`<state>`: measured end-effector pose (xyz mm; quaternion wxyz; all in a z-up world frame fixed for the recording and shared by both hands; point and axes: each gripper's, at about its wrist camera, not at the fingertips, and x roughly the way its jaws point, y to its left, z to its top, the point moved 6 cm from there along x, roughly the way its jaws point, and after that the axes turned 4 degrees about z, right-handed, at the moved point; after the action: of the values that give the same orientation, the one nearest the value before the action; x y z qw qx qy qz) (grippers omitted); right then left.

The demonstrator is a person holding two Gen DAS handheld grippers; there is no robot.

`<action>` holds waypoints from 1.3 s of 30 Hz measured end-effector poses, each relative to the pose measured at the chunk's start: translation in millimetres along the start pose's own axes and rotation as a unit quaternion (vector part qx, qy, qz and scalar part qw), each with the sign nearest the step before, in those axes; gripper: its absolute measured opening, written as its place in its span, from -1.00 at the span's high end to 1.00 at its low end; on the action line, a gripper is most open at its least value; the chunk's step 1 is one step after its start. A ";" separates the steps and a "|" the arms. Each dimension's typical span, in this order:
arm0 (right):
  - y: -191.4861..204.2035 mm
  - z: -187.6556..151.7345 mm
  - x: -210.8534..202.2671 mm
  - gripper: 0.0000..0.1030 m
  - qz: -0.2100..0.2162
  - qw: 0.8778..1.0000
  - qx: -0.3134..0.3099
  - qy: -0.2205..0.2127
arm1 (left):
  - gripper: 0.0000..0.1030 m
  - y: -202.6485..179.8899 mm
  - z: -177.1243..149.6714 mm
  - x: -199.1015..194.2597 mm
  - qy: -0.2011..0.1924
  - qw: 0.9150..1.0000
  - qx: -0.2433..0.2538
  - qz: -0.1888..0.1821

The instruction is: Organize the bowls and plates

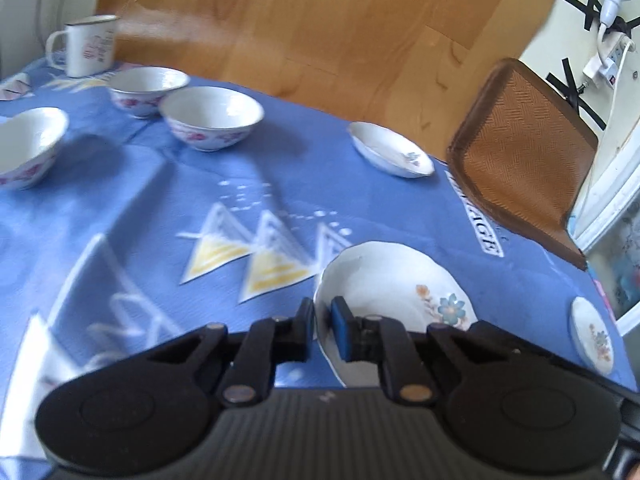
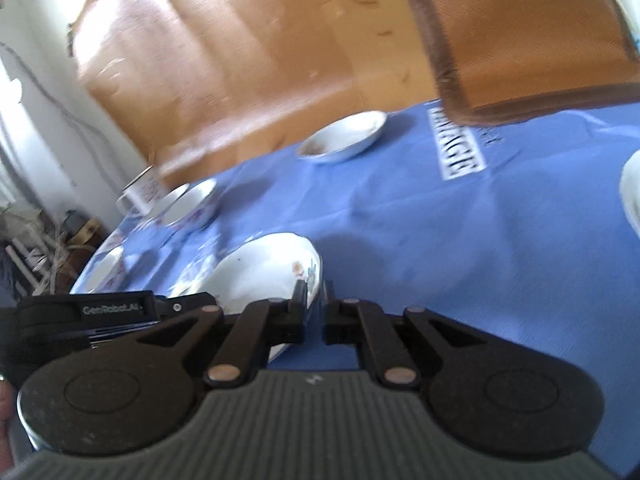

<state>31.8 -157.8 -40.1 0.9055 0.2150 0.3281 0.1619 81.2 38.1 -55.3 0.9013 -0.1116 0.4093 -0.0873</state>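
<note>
1. Left claw [image 1: 322,330]: clamped on the left rim of the near plate [image 1: 394,304], one finger outside the rim, the blue pad inside. Right claw [image 2: 316,312]: jaws nearly together on the same plate's right rim [image 2: 264,272]; I judge it gripped, though blur hides the far pad's contact.
2. Location: the plate sits tilted at the near edge of the blue cloth [image 1: 140,200], held between my two claws.
3. Far left, left view: three bowls [image 1: 212,118] near one another, and a mug [image 1: 90,46] behind them by the cloth's far edge.
4. Centre: a small dish [image 1: 390,150] at the far edge, well apart from the held plate.
5. Right: another small dish [image 1: 592,334] near the cloth's right edge; a chair [image 1: 524,152] stands beyond the table.
6. Handling, in my judgement: glazed ceramic, stiff, fairly heavy for a rim grip, slick under the pads and breakable if dropped or knocked on another piece.
7. Hold point: the rim is the only purchase; opposite sides, as now, keep it from swinging. A one-sided grip would risk it pivoting and slipping.
8. Risk: stacking needs a level, soft set-down; rim chipping is likely otherwise.
</note>
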 end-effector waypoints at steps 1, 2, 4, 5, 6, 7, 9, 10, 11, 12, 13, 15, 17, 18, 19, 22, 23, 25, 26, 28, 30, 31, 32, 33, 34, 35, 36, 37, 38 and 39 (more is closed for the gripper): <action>3.7 -2.9 0.3 0.79 0.008 1.000 -0.003 0.005 | 0.77 0.5 -0.3 -0.9 -0.004 1.000 0.004 0.006; 4.6 -3.4 1.9 0.73 0.009 1.000 -0.006 0.006 | 0.74 1.1 -1.7 -1.8 -0.007 1.000 0.010 0.007; 4.4 -2.9 5.7 0.70 0.006 1.000 -0.006 0.007 | 0.59 -0.7 -3.0 0.9 -0.004 1.000 0.016 0.004; 3.1 -3.2 10.2 0.70 0.009 1.000 0.001 0.013 | 0.58 -2.8 -3.3 2.5 -0.003 1.000 0.015 0.002; 1.9 -4.5 13.9 0.70 0.015 1.000 0.008 0.019 | 0.58 -4.3 -4.9 2.8 -0.004 1.000 0.018 0.000; 1.7 -7.6 15.5 0.70 0.019 0.999 0.012 0.025 | 0.58 -7.7 -6.0 2.4 -0.009 1.000 0.025 0.005; 1.2 -10.8 11.5 0.73 0.017 0.999 0.009 0.026 | 0.61 -13.0 -8.4 -0.4 -0.019 0.999 0.039 0.016; -0.5 -10.0 7.8 0.74 0.013 1.000 0.011 0.024 | 0.62 -16.1 -9.9 -2.2 -0.018 0.999 0.043 0.014; -3.2 -9.0 3.0 0.75 0.008 1.000 0.013 0.020 | 0.64 -19.2 -12.3 -3.4 -0.013 0.999 0.042 0.005; -7.3 -8.3 -3.6 0.76 0.004 1.000 0.013 0.015 | 0.65 -23.7 -14.3 -3.8 -0.005 0.999 0.041 -0.008; -11.7 -8.1 -10.0 0.76 0.000 1.000 0.015 0.010 | 0.65 -29.2 -16.9 -3.5 0.000 0.999 0.042 -0.017; -22.2 -10.5 -24.5 0.76 -0.010 1.000 0.019 0.001 | 0.65 -42.9 -22.0 -3.2 0.007 0.998 0.053 -0.032; -35.3 -14.5 -43.6 0.76 -0.029 0.999 0.026 -0.013 | 0.65 -65.4 -28.6 -2.2 0.013 0.996 0.075 -0.048; -41.6 -15.7 -53.9 0.76 -0.039 0.999 0.029 -0.021 | 0.65 -78.7 -31.6 -1.7 0.015 0.994 0.089 -0.058; -48.6 -16.5 -64.4 0.76 -0.050 0.998 0.032 -0.030 | 0.65 -90.9 -35.0 -1.0 0.018 0.992 0.102 -0.068; -70.1 -18.8 -95.2 0.76 -0.083 0.994 0.047 -0.057 | 0.65 -127.1 -44.1 1.9 0.028 0.985 0.138 -0.097; -77.1 -19.9 -103.5 0.76 -0.092 0.992 0.052 -0.063 | 0.64 -137.8 -47.7 3.2 0.034 0.983 0.149 -0.106; -88.3 -21.6 -118.1 0.76 -0.104 0.990 0.062 -0.075 | 0.64 -156.3 -52.8 3.6 0.040 0.978 0.164 -0.120; -91.9 -20.9 -124.8 0.76 -0.108 0.989 0.063 -0.083 | 0.64 -164.1 -51.9 3.0 0.039 0.977 0.170 -0.126; -97.0 -14.8 -136.2 0.76 -0.115 0.986 0.059 -0.106 | 0.65 -184.0 -44.2 -0.8 0.030 0.973 0.185 -0.137; -107.1 -4.6 -145.1 0.76 -0.124 0.982 0.059 -0.132 | 0.65 -203.5 -34.5 -1.6 0.019 0.969 0.201 -0.145; -113.5 0.5 -148.5 0.76 -0.131 0.979 0.064 -0.144 | 0.65 -218.0 -30.0 0.4 0.011 0.966 0.213 -0.148; -120.2 5.4 -151.1 0.76 -0.136 0.976 0.067 -0.153 | 0.64 -229.6 -28.0 3.8 0.008 0.964 0.220 -0.149; -127.2 9.7 -153.3 0.76 -0.145 0.974 0.065 -0.161 | 0.64 -242.7 -26.4 9.6 0.009 0.962 0.227 -0.152; -135.8 13.7 -155.0 0.76 -0.160 0.971 0.062 -0.166 | 0.64 -252.9 -28.4 13.1 0.012 0.960 0.231 -0.156; -145.7 16.6 -156.0 0.76 -0.174 0.968 0.062 -0.169 | 0.64 -263.6 -29.4 20.5 0.019 0.959 0.235 -0.159; -154.3 18.7 -155.4 0.76 -0.181 0.967 0.066 -0.169 | 0.64 -271.1 -30.5 26.9 0.022 0.958 0.237 -0.160; -162.7 20.0 -154.4 0.76 -0.187 0.965 0.072 -0.168 | 0.64 -278.2 -32.0 34.0 0.026 0.957 0.240 -0.161; -169.2 20.1 -155.9 0.76 -0.191 0.964 0.077 -0.167 | 0.64 -285.3 -33.6 42.0 0.031 0.957 0.242 -0.160; -175.1 20.5 -155.8 0.76 -0.195 0.963 0.080 -0.167 | 0.63 -289.7 -34.7 48.2 0.035 0.957 0.241 -0.158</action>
<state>-42.0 -381.0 -30.9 0.9413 0.2429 0.2192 -0.0829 67.1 -256.4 -33.2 0.8615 0.0486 0.3841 -0.3286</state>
